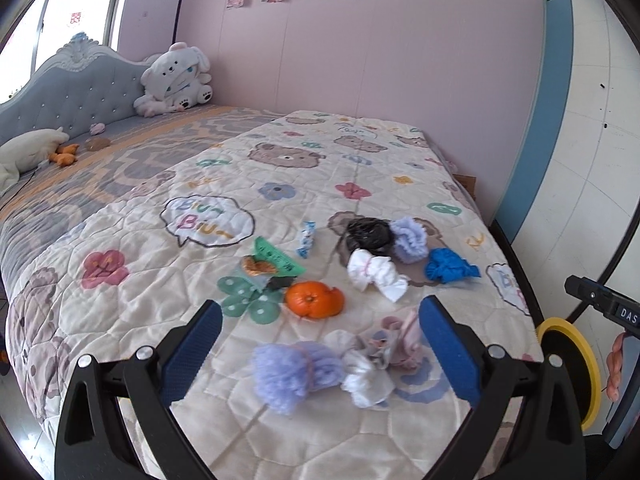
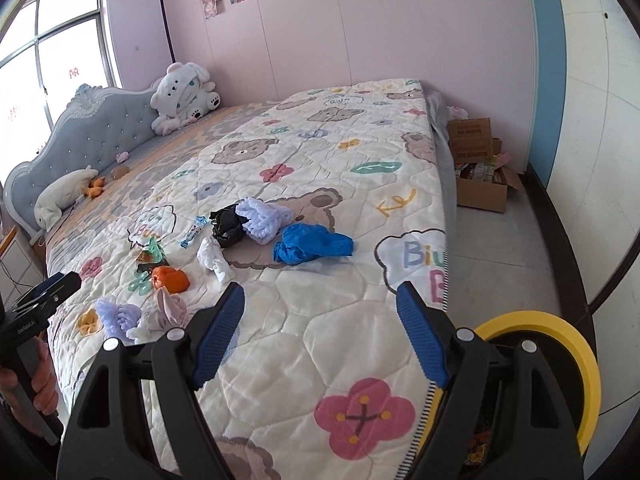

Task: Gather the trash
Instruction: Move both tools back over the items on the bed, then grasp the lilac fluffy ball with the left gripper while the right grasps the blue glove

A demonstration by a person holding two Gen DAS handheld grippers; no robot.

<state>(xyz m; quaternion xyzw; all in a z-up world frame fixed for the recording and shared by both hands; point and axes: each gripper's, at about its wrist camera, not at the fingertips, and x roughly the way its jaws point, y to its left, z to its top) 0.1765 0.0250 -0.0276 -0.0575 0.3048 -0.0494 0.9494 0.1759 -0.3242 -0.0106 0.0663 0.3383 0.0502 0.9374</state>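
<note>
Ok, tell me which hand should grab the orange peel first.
Left, probably. The left gripper is open with the orange peel just beyond its fingers. The right gripper faces bare quilt, the peel off to its left.

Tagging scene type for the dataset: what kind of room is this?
Likely a child's bedroom: a bed with a tufted headboard, a bear-print quilt, and a plush toy against the wall.

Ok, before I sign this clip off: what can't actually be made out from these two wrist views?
- Yellow bin: inside hidden in both views; the right gripper covers it and the frame edge crops it.
- Green wrapper: print too small and blurred, left wrist view.
- Cardboard box: contents too small, partly behind the quilt, right wrist view.
- Pale bundle: blurred, left wrist view; cloth or paper unclear.
</note>
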